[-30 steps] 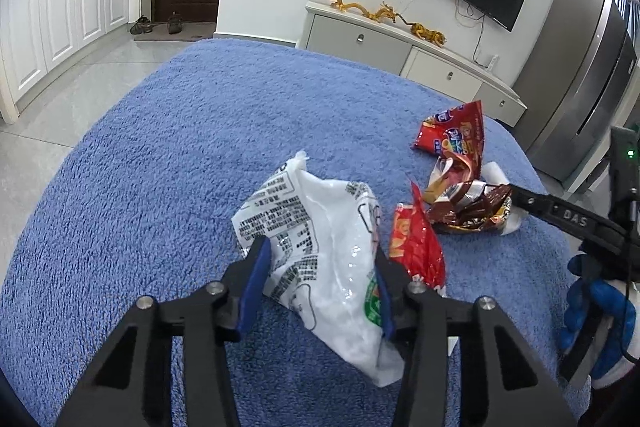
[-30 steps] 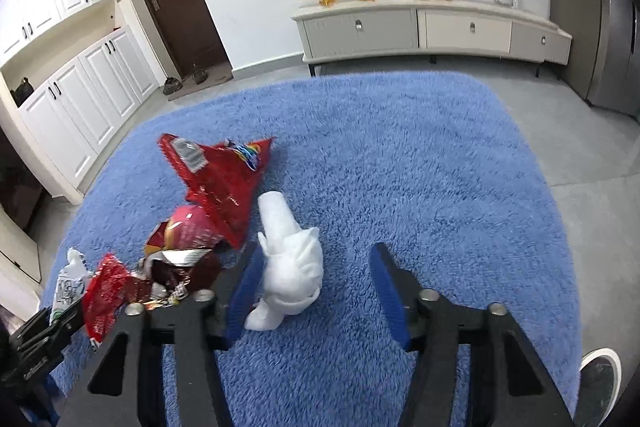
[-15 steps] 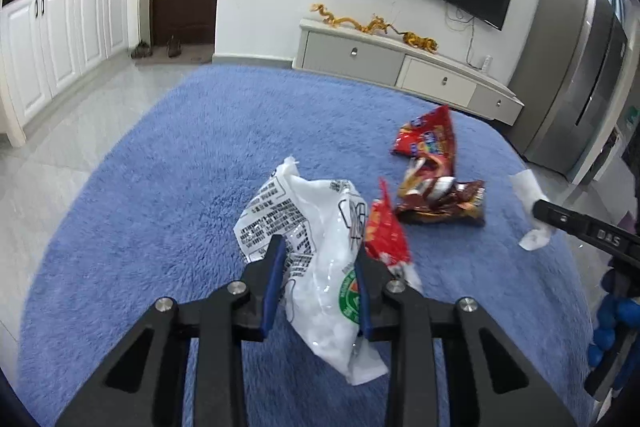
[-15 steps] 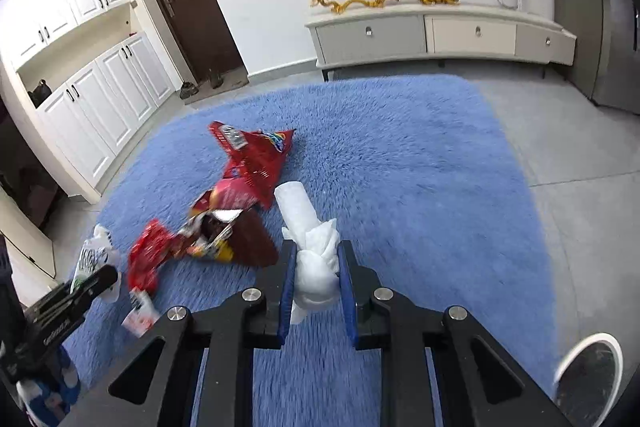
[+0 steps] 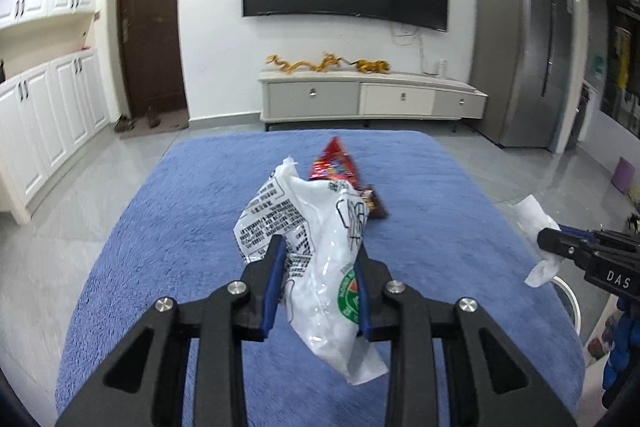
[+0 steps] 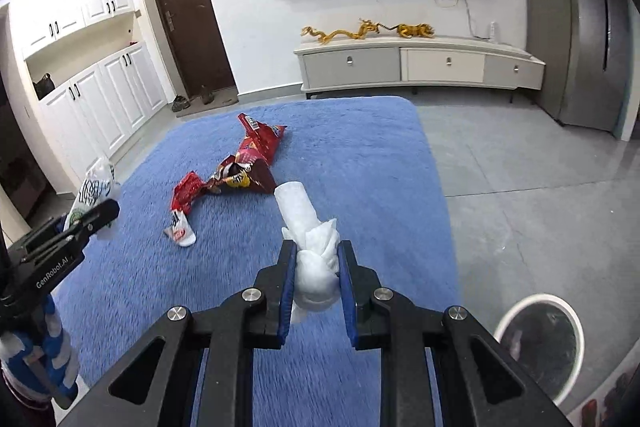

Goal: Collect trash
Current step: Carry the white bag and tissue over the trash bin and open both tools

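Observation:
My left gripper (image 5: 320, 247) is shut on a white printed plastic bag (image 5: 316, 251), which hangs lifted above the blue rug (image 5: 192, 227). The right gripper (image 6: 317, 251) is shut on a crumpled white tissue (image 6: 312, 247), also raised off the rug. In the left wrist view that tissue (image 5: 536, 231) and the right gripper (image 5: 560, 243) show at the right edge. Red snack wrappers (image 6: 256, 155) and a small red-and-white wrapper (image 6: 182, 223) lie on the rug ahead of both grippers. The left gripper with its bag (image 6: 92, 195) appears at the left of the right wrist view.
A round white bin (image 6: 540, 343) with a dark inside stands on the tiled floor by the rug's near right corner. A low TV cabinet (image 5: 372, 99), white cupboards (image 5: 48, 115), a dark door (image 5: 148, 27) and a grey fridge (image 5: 520, 51) line the room.
Both grippers closed on their items and lifted them off the rug: left on the plastic bag, right on the tissue. Both views rose and pulled back from the wrappers.

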Demonstrator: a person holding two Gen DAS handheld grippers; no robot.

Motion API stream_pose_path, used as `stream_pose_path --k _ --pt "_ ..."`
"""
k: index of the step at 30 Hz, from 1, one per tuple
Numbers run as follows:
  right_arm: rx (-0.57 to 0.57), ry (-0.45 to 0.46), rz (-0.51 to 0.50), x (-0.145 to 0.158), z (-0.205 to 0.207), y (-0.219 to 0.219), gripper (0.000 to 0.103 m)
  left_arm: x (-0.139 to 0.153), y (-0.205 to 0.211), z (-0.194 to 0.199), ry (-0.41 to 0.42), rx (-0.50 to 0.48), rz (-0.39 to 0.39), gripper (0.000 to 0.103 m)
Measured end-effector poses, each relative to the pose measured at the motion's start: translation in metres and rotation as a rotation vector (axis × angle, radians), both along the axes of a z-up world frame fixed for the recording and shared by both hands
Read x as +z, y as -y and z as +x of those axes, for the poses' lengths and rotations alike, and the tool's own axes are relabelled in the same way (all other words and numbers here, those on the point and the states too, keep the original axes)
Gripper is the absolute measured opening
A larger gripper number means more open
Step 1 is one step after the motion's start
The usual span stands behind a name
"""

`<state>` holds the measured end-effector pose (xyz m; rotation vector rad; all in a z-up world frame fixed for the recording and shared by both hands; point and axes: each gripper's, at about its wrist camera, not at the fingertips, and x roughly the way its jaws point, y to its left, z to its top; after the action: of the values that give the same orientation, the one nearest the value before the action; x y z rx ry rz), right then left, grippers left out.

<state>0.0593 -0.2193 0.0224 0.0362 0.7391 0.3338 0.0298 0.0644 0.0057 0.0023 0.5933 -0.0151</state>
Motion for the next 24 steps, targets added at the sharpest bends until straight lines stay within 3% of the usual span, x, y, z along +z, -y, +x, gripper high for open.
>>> stream_pose_path --k 10,24 --pt "-0.045 0.046 0.041 0.007 -0.039 0.040 0.019 0.021 0.061 -0.027 0.050 -0.076 0.089 0.029" --pt "-0.217 0.041 0.102 -0.007 -0.058 0.136 0.019 0.023 0.188 -0.014 0.060 -0.287 0.200 0.029"
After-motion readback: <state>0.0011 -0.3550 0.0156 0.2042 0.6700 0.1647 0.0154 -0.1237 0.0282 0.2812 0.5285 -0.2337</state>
